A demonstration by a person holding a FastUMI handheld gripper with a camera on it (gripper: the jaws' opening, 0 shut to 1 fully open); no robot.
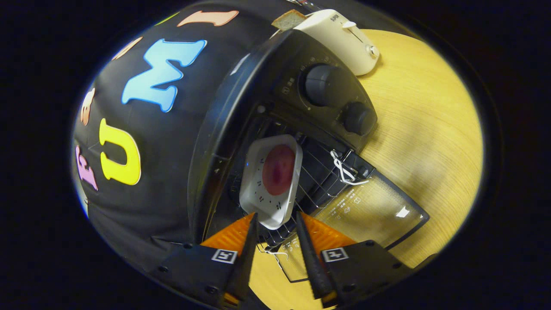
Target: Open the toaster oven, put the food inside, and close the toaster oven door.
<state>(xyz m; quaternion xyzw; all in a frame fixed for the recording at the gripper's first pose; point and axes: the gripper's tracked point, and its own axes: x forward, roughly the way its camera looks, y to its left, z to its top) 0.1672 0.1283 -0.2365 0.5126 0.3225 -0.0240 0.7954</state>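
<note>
Pale wooden tabletop [430, 129] underneath, black cloth wall behind at 9 o'clock. Black toaster oven [224, 129] seen tilted, door [374, 211] dropped fully open and lying flat toward 4 o'clock, glass pane facing up, white string [344, 172] tied at its hinge side. Inside the cavity, on the wire rack [318, 172], a white square dish [269, 183] holding a round dark-red piece of food [278, 169]; near corner of the dish reaching to the front edge of the rack. At 1 o'clock from the dish, oven control panel with two dark round knobs [320, 84], one above the other. Beyond that, at 12 to 1 o'clock, a cream-coloured pop-up toaster [344, 38] with a slice of bread [288, 19] sticking out of it, standing close against the oven. Nothing between fingers and dish. Gripper [276, 220] just in front of the oven mouth, rolled to one side; fingers [252, 241] spread about as wide as the dish corner, tips flanking that corner; whether either touches the rim cannot be told. Another loop of white string on the door's handle edge, between the fingers.
</note>
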